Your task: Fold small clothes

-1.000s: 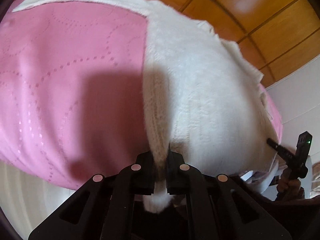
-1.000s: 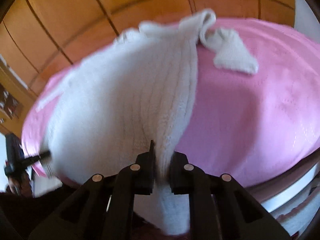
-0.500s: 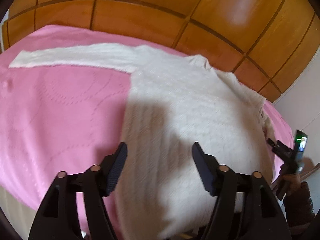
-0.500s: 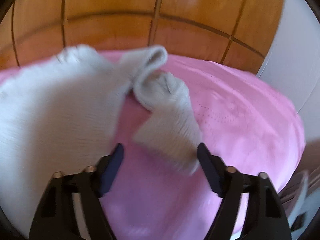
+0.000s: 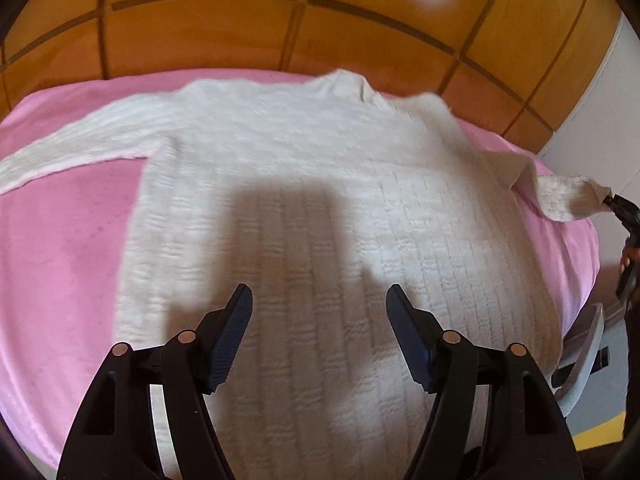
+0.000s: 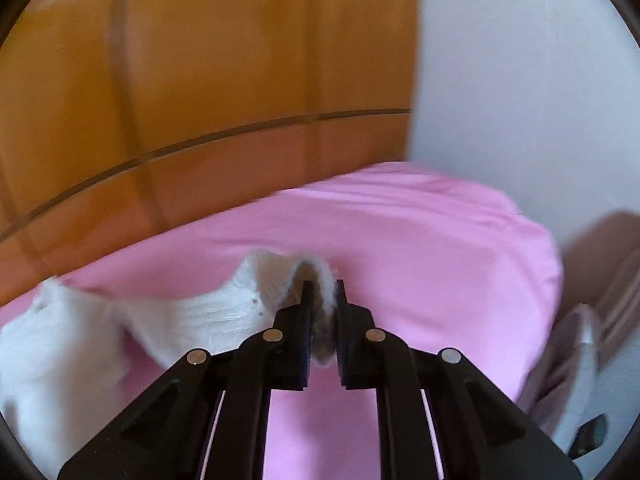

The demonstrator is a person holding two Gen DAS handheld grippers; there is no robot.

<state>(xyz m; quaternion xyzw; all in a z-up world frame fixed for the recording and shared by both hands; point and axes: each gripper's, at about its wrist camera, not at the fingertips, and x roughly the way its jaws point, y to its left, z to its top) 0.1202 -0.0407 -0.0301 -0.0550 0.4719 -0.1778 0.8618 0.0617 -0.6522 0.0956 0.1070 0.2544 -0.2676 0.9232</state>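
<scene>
Wooden panels stood behind a bed with a pink bedspread, and on it lay a white knitted sweater, spread flat with its front up and one sleeve stretched to the side. The other sleeve's cuff was pinched between the closed jaws of the right gripper. The left gripper hovered above the hem with jaws wide apart, holding nothing. The knit looked soft, light and limp, so it should be best taken by cuffs, hem or shoulders.

A pink bedcover is spread beneath the claw; wooden panelling is seen beyond it.
</scene>
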